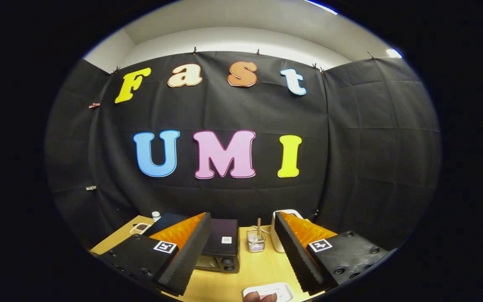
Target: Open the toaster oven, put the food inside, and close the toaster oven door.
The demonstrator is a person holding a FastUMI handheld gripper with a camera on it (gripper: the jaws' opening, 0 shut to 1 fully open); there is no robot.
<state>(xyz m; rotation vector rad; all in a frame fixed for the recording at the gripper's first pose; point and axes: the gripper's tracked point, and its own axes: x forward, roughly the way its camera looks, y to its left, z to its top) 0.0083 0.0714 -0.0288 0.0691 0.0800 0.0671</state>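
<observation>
hanging well above a wooden table [266, 268], the gripper [241, 251] has its two fingers spread wide with nothing between them but open air and the tabletop below. the left finger [187, 251] and the right finger [296, 256] each carry a small square marker on the block behind them.

the toaster oven [220, 247] sits on the table just ahead of the fingers, tucked partly behind the left finger. it is a dark box with a small square sticker on its top, and its front shows two round knobs at the right-hand end. how the door stands cannot be told from this high angle, since the left finger hides most of the front.

between the fingertips and a little beyond them stands a small clear holder [256, 241] with a thin stick upright in it. a white appliance [281, 230] stands just behind the tip of the right finger, mostly hidden by it.

below the gap between the fingers, nearer than the oven, lies a white tray [275, 289] with something brownish [260, 297] at its near rim; too little of it shows to say what it is.

beyond the left finger, toward the far corner of the table, lie a small white device [140, 228] and a little white-capped bottle [156, 216].
</observation>
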